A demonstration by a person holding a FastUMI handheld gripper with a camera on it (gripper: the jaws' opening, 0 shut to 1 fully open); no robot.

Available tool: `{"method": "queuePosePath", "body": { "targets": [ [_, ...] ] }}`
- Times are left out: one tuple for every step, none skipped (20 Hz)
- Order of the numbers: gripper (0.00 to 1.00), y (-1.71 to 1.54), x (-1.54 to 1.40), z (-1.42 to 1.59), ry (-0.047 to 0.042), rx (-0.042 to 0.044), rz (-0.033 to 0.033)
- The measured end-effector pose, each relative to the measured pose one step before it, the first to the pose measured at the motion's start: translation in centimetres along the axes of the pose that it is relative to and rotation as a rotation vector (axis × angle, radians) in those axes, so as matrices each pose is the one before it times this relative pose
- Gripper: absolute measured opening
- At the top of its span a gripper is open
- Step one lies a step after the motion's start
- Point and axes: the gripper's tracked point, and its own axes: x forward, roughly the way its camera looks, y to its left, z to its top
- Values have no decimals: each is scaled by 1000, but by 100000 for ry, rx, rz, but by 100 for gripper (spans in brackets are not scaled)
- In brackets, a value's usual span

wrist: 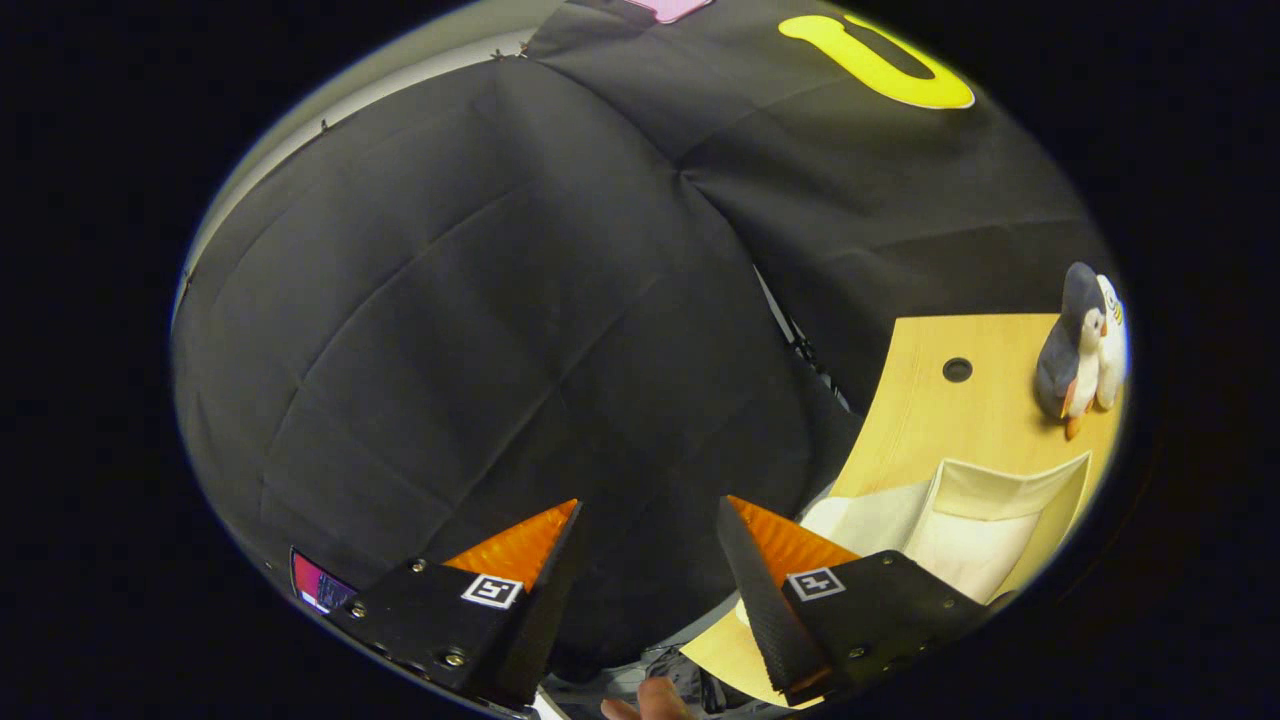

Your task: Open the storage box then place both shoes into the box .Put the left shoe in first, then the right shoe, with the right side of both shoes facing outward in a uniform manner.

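Observation:
My gripper (648, 515) is tilted and aimed mostly at the booth's black cloth wall, its two fingers apart with nothing between them. Off to the right of the right finger (775, 560) lies a white storage box (985, 520) on a light wooden table (930, 420); its inside looks open and pale. I see no shoes here.
A plush penguin (1085, 350) stands on the table beyond the box, near a round cable hole (957, 369). A fingertip of a person's hand (650, 700) shows below the fingers. The table's edge runs just right of the right finger.

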Motion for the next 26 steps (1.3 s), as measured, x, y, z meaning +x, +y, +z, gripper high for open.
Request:
{"method": "queuePosePath", "body": {
  "targets": [
    [81,-259,-1195,774,-1483,-2070,-809],
    [81,-418,-1723,768,-1603,-1819,-888],
    [81,-762,-1749,674,-1771,-1357,-684],
    [81,-540,-2093,253,-1895,-1049,-244],
    [81,-805,-1688,628,-1846,-1313,-272],
    [81,-1068,-1202,356,-1587,-1935,-697],
    [81,-1085,-1351,624,-1666,-2297,-1202],
    [81,-1135,-1164,549,-1651,-2332,-1472],
    [81,-1278,-1071,702,-1887,-2209,-2155],
    [81,-1207,-1114,628,-1990,-2267,-2355],
    [81,-1236,-1088,671,-2226,-2171,-2516],
    [81,-1363,-974,571,-2061,-2348,-3721],
    [81,-1313,-870,448,-1973,-2379,-2370],
    [81,-1217,-631,83,-1079,-1991,-2692],
    [81,-1305,-766,98,-836,-1257,-2281],
    [81,-1179,-681,-135,-466,-549,-2477],
    [81,-1215,-736,-201,-130,139,-1879],
    [81,-952,-630,-160,-424,437,-1695],
    [81,-1254,-611,-268,-101,-319,-2535],
    [81,-1197,-551,-211,-83,-678,-2664],
    [81,-1187,-504,-140,-444,-1102,-2580],
    [81,-1153,-483,-275,-441,-1619,-2707],
    [82,-1221,-331,-460,-185,-1465,-2376],
    [82,-986,-352,-610,573,-777,-1680],
    [82,-993,-334,-708,1175,-141,-1782],
    [82,-931,-266,-826,1087,294,-1845]
  ]
}}
